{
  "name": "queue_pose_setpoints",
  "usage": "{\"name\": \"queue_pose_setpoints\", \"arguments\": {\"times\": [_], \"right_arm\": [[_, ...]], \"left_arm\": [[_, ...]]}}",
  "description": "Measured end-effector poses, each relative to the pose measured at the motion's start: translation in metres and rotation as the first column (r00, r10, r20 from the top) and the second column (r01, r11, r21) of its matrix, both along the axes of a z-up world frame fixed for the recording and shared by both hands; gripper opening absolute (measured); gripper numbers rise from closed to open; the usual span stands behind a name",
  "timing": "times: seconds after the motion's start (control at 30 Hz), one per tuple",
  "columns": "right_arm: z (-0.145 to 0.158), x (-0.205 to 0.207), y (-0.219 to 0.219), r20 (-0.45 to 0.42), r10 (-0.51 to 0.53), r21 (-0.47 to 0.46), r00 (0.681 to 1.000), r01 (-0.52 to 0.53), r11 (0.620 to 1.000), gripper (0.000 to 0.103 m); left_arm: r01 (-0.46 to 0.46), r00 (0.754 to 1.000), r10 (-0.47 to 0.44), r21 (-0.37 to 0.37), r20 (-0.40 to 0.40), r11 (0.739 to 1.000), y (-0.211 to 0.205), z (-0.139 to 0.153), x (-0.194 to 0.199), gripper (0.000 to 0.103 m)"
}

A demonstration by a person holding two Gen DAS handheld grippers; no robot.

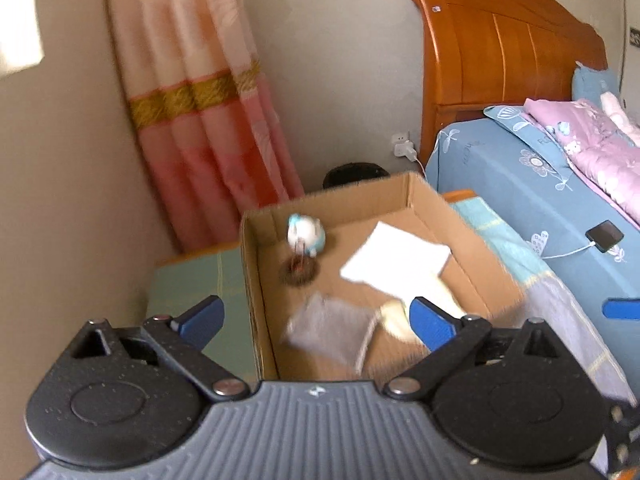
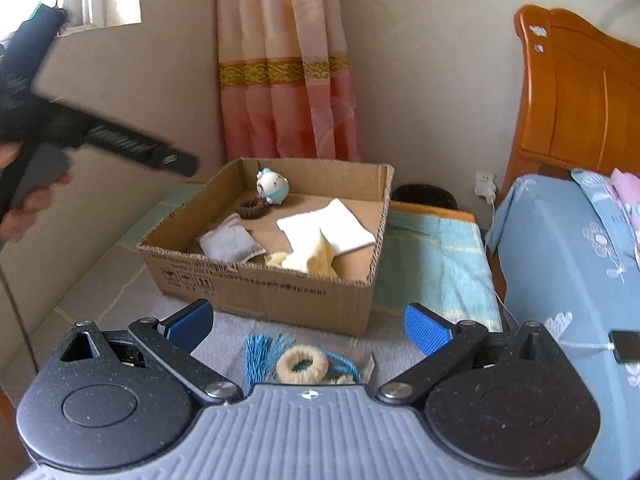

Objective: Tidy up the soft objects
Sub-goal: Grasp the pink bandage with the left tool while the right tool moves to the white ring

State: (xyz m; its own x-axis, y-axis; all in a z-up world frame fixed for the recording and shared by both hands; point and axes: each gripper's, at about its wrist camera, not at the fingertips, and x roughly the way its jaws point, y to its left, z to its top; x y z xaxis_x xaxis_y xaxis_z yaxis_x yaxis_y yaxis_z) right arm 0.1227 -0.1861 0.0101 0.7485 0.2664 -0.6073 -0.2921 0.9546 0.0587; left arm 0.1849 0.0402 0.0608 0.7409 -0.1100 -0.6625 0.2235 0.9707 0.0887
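1. An open cardboard box (image 2: 256,280) sits on a towel-covered surface, holding a white folded cloth (image 2: 334,226), a grey pouch (image 2: 228,242), a yellow cloth (image 2: 310,260), a brown ring (image 2: 250,208) and a small white-and-blue plush toy (image 2: 274,187).
2. In front of the box lie a cream ring (image 2: 302,364) and a blue tassel (image 2: 260,354).
3. The right gripper (image 2: 310,330) is spread wide and empty, just above the cream ring.
4. The left gripper (image 1: 316,320) hovers over the box, spread wide, empty.
5. A blue-sheeted bed (image 2: 560,248) stands to the right.
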Motion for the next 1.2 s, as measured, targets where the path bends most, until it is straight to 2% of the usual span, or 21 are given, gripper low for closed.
{"name": "queue_pose_setpoints", "arguments": {"times": [0.17,0.37,0.57,0.87,1.03,1.2], "right_arm": [[-0.016,-0.006,0.003,-0.037,-0.019,-0.053,0.999,0.017,0.998,0.103],[-0.051,-0.018,0.005,-0.090,-0.017,-0.131,0.996,0.005,0.991,0.103],[-0.076,-0.018,-0.002,-0.150,-0.023,-0.153,0.988,0.000,0.988,0.103],[-0.098,-0.013,-0.009,-0.208,-0.011,-0.145,0.978,-0.020,0.989,0.103],[-0.105,-0.012,-0.005,-0.216,0.015,-0.160,0.976,-0.050,0.986,0.103],[-0.106,-0.011,-0.003,-0.212,0.026,-0.148,0.977,-0.058,0.987,0.103]], "left_arm": [[-0.072,0.997,0.071,-0.012,-0.031,0.997,0.004,-0.031,-0.030,0.101],[-0.098,0.993,0.093,-0.066,-0.073,0.993,-0.002,-0.072,-0.050,0.101],[-0.145,0.983,0.134,-0.080,-0.126,0.986,-0.010,-0.104,-0.044,0.101],[-0.233,0.963,0.206,-0.150,-0.176,0.961,-0.006,-0.130,-0.026,0.101],[-0.293,0.943,0.274,-0.084,-0.188,0.952,-0.008,-0.146,-0.020,0.101],[-0.322,0.936,0.308,-0.061,-0.168,0.945,-0.002,-0.149,-0.027,0.103]]}}
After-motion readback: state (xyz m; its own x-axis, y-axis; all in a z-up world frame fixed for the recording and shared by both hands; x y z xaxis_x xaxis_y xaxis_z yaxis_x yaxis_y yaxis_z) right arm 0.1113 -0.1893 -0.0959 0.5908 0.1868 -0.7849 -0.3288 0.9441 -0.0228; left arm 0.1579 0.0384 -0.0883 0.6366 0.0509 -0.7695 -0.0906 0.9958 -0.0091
